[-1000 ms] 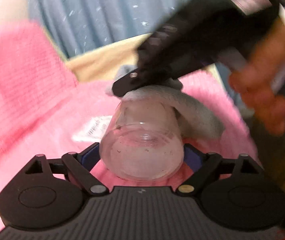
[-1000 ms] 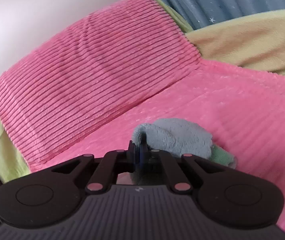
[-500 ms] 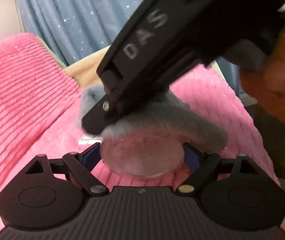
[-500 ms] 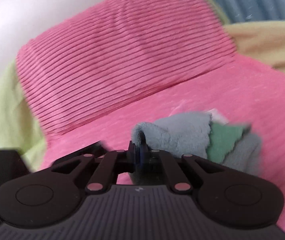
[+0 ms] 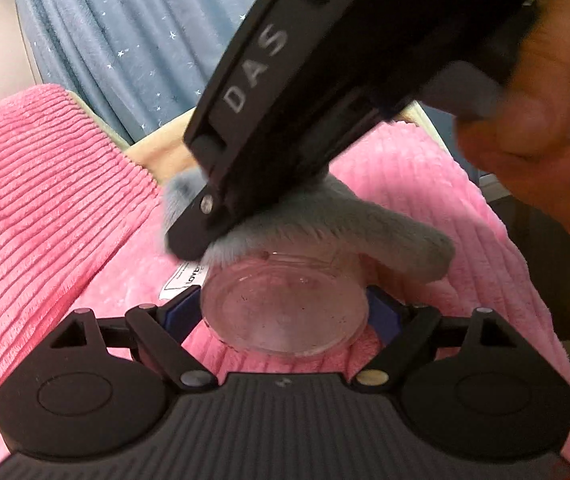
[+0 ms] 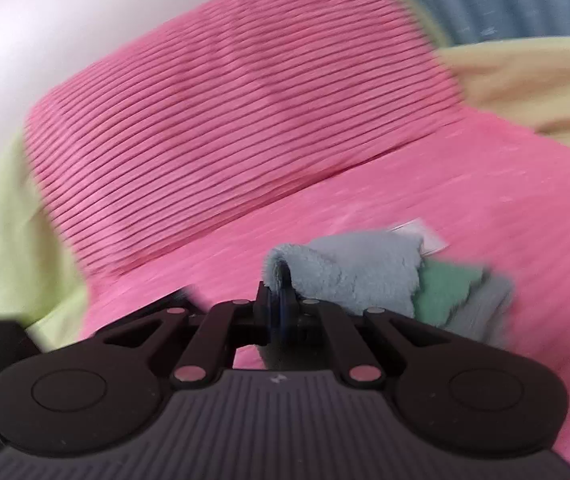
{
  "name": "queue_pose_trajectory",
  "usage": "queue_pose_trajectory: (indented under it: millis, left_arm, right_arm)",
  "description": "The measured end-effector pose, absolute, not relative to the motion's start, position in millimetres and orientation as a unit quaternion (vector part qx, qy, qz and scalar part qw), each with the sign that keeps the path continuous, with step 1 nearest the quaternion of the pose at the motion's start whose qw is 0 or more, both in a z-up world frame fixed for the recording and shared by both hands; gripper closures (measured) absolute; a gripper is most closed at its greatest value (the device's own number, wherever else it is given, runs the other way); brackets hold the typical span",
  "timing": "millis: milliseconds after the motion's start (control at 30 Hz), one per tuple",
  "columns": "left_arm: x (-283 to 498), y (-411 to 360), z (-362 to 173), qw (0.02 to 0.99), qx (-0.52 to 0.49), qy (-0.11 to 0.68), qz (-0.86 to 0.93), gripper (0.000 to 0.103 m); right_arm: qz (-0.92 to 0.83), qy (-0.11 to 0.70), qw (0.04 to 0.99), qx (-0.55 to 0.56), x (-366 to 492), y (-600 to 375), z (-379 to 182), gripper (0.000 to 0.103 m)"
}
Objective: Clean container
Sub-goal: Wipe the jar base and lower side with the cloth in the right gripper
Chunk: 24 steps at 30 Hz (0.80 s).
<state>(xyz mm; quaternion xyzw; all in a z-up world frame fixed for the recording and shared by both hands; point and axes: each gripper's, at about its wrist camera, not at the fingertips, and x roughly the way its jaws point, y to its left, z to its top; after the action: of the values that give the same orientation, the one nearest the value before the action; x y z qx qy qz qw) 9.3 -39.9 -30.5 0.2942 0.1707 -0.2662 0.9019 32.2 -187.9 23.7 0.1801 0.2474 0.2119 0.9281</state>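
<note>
Left gripper [image 5: 285,312] is clamped on a clear glass container [image 5: 283,308], its blue pads pressed to both sides, held low over the pink ribbed bedspread [image 5: 45,216]. Right gripper [image 6: 281,304] is closed tight on a grey-blue microfibre cloth [image 6: 349,272], which is pressed on the container's far end. Wiping step is judged under way. Next, the cloth likely needs rubbing across the glass while the container is held steady. Both grippers are angled slightly downward; a hand [image 5: 533,132] is seen on the right handle.
</note>
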Motion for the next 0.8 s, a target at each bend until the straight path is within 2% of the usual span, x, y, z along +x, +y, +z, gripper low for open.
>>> queue_pose_trajectory:
  millis: [100,200,333,433,567,633,800]
  left_arm:
    - [12,-38,-28,0.906,0.273,0.176,-0.272,0.017]
    - [24,-25,-20,0.914,0.192,0.205,-0.293,0.016]
    - [35,-15,-19,0.913,0.137,0.231,-0.306,0.017]
    - [33,-20,-18,0.912,0.161,0.223,-0.303,0.017]
    - [16,-36,-27,0.905,0.266,0.189,-0.274,0.017]
    - [16,-38,-28,0.903,0.276,0.184,-0.272,0.017]
    - [17,-39,-28,0.904,0.27,0.182,-0.277,0.017]
  right_arm:
    - [0.183,0.237,0.936,0.187,34,-197,22,0.102]
    - [0.174,0.233,0.939,0.185,33,-198,22,0.102]
    - [0.174,0.235,0.936,0.194,31,-200,22,0.102]
    - [0.2,0.246,0.927,0.2,36,-191,22,0.101]
    - [0.26,0.254,0.916,0.172,26,-168,22,0.101]
    - [0.247,0.247,0.923,0.16,28,-170,24,0.102]
    - [0.17,0.233,0.933,0.214,36,-205,20,0.102]
